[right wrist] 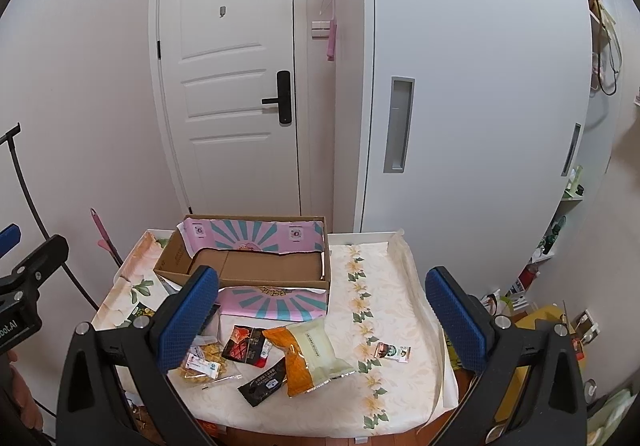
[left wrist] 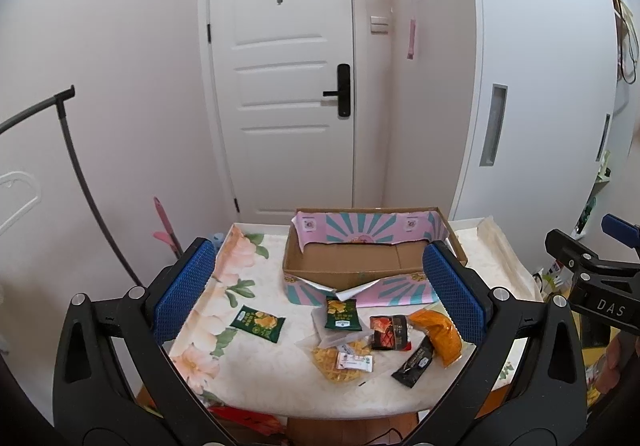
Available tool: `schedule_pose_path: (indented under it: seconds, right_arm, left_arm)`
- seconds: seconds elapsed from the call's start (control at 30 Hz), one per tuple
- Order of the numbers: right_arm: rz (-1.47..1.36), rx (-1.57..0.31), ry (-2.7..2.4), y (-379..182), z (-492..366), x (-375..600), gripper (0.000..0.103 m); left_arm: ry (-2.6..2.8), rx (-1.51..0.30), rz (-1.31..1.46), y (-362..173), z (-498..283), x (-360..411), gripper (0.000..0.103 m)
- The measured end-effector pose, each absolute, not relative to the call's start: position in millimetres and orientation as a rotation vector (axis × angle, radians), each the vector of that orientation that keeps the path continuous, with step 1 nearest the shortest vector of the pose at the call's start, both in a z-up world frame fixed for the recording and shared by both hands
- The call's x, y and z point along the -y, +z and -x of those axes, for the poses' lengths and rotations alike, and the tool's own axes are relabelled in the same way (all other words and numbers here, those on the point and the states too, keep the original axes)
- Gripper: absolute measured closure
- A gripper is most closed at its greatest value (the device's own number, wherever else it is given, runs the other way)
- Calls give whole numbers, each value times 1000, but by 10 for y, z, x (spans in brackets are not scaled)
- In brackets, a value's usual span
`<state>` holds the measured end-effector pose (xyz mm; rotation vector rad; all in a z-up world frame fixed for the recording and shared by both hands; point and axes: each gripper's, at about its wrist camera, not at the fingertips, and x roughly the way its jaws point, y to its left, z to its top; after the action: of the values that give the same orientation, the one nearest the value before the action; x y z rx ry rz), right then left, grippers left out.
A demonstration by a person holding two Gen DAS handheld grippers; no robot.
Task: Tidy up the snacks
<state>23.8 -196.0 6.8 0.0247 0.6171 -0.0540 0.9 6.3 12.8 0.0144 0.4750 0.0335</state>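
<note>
Hovering, nothing grabbed yet: both tools hang above the near edge of the bench [left wrist: 256,278], so my read is the very start, sorting not begun.

- Left gripper [left wrist: 320,294]: jaws spread wide, nothing between them. Right gripper [right wrist: 322,314]: same, spread and empty.
- Cardboard box [left wrist: 360,266] sits at the back centre of the bench, upper middle of both views, flaps folded down, inside looks bare.
- Snacks all lie loose on the cloth in front of the box, none in it:
  - green packet [left wrist: 258,323] alone, left of centre in the left view
  - second green packet [left wrist: 341,314] just below the box front, resting on a clear bag of yellow chips [left wrist: 338,364]
  - red-and-black packet [left wrist: 390,332], black bar [left wrist: 414,362] and big orange bag [right wrist: 310,358] bunched together, touching or overlapping
  - small sachet [right wrist: 393,351] well apart, right of centre in the right view
- Next move, I'd guess: drop one tool onto a free-lying piece; lone green packet for the left, sachet for the right. Both lie flat, so the jaws need to come down steeply and narrow to catch an edge.
- The pile is trickier: overlaps mean one pinch may drag a neighbour.
</note>
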Motion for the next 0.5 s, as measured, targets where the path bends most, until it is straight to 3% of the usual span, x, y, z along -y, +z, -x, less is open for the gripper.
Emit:
schedule_pose_path:
  seconds: [0.5]
  right_arm:
    - [-25,-617,-56,39,-231,1954,0]
  left_arm:
    - [26,-489,-15,122,2,3,0]
